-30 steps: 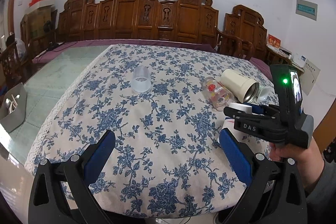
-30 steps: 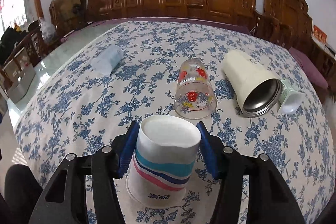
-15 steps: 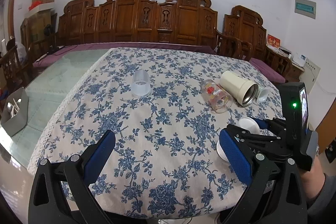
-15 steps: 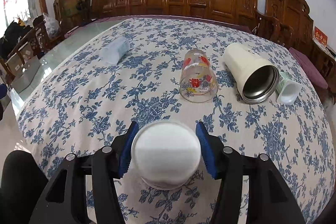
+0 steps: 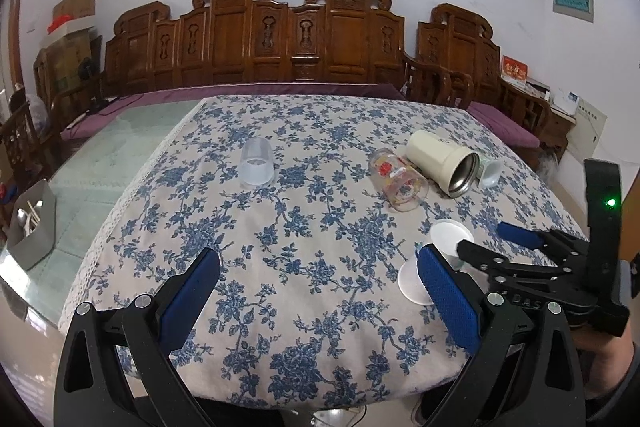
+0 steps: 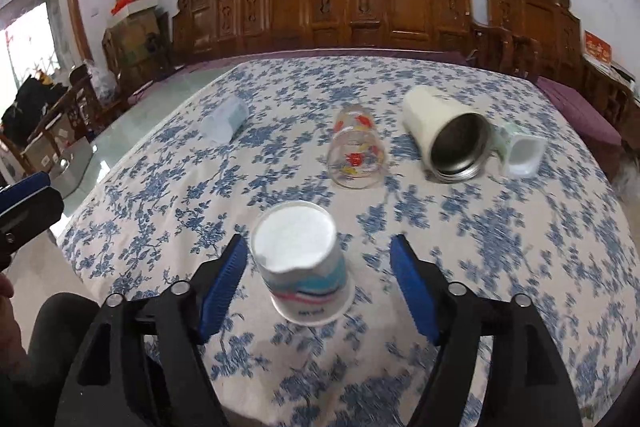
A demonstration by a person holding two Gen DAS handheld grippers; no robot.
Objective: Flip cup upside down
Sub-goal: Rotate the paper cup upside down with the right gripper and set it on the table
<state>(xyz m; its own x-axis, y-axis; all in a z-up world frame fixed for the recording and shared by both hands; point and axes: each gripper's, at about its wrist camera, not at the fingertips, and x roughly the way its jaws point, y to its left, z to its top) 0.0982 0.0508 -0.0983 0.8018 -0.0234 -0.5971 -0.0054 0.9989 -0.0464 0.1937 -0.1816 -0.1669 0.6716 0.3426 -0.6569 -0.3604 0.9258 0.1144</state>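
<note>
A white paper cup [image 6: 304,267] with teal and pink stripes stands upside down on the flowered tablecloth, its base up. My right gripper [image 6: 320,281] is open, its blue pads on either side of the cup and apart from it. In the left wrist view the cup [image 5: 440,247] stands at the right, partly behind my left finger, with the right gripper [image 5: 504,247] around it. My left gripper [image 5: 320,303] is open and empty above the table's near edge.
A frosted plastic cup [image 5: 257,167], a printed glass [image 5: 398,183], a cream steel-lined tumbler [image 5: 444,163] and a small white cup [image 5: 491,173] lie on their sides further back. Carved wooden benches [image 5: 296,39] stand behind the table. A grey box [image 5: 32,227] sits at the left.
The right gripper turned the paper cup base-up, set it down on the cloth and opened, letting go of it. The left gripper stayed open and shifted only slightly.
</note>
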